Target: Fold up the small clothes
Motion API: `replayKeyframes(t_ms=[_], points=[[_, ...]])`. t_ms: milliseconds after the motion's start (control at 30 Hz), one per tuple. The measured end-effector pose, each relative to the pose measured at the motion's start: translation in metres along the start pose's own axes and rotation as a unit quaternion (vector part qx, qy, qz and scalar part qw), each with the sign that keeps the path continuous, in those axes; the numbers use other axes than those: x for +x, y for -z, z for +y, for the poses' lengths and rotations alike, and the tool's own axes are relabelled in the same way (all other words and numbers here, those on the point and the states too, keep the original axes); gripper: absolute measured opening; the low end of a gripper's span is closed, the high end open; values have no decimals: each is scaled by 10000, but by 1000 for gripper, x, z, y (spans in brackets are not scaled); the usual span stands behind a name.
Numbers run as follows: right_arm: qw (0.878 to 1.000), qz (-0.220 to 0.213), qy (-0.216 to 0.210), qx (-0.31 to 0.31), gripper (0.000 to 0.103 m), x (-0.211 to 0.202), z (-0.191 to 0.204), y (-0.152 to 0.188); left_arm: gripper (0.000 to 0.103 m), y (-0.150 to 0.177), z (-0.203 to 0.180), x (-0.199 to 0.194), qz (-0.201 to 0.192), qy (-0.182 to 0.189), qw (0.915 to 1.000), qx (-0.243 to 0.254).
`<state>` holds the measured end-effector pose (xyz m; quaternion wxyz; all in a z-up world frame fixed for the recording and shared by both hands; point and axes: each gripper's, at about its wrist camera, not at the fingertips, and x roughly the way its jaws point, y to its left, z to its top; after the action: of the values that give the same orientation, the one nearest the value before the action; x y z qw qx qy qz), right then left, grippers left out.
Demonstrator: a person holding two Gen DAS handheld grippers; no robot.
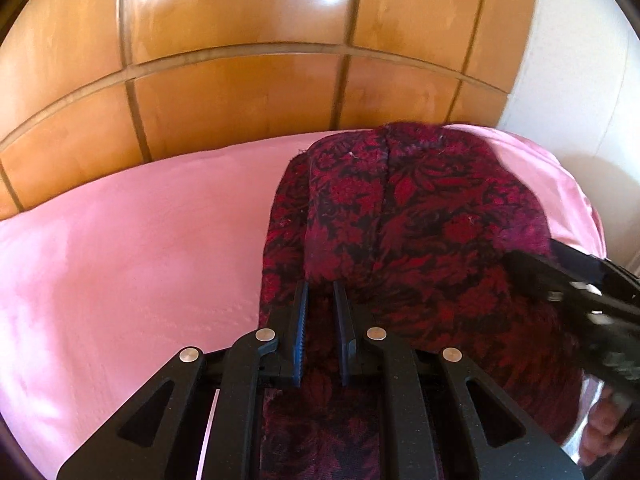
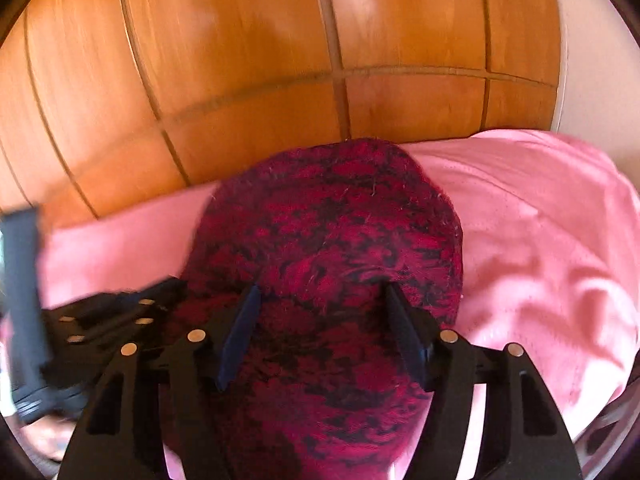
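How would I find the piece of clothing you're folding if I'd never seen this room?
Look for the shiny wooden wall panels, then the pink sheet spread below them. On the sheet lies the dark red cloth with black flowery patterns. It is the only patterned thing there; everything round it is plain.
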<state>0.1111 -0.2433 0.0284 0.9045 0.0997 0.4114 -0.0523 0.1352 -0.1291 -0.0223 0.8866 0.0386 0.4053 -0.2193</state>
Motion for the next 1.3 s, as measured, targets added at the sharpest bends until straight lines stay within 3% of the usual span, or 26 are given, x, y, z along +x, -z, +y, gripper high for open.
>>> replayKeyframes(t_ms=[67,200,333,467,567,733,900,1300], points=[[9999,109,82,-45,67,18,2,-2,12,2,3,4,31,-104,9999,-44],[9992,146,214,-314,68,14,3,5,12,10,6,-1,12,-106,9997,-228],[9973,-11,405,-620,69,2,7,19,12,16,4,-3,-11,-221,9997,-56],[9984,-97,406,-376,70,-3,3,14,12,9,7,-17,-65,-202,9996,-211],[9992,-156,318,-178,75,-10,-3,13,14,12,8,-27,-140,-259,9994,-182],[9990,-190,394,-16,91,-23,1,17,14,17,11,-38,-243,-343,9988,-252],[9987,-285,395,114,92,-43,5,26,29,21,15,-52,-405,-410,9977,-351],[9963,-481,707,-108,92,-78,17,53,29,28,24,-61,-447,-551,9968,-357]])
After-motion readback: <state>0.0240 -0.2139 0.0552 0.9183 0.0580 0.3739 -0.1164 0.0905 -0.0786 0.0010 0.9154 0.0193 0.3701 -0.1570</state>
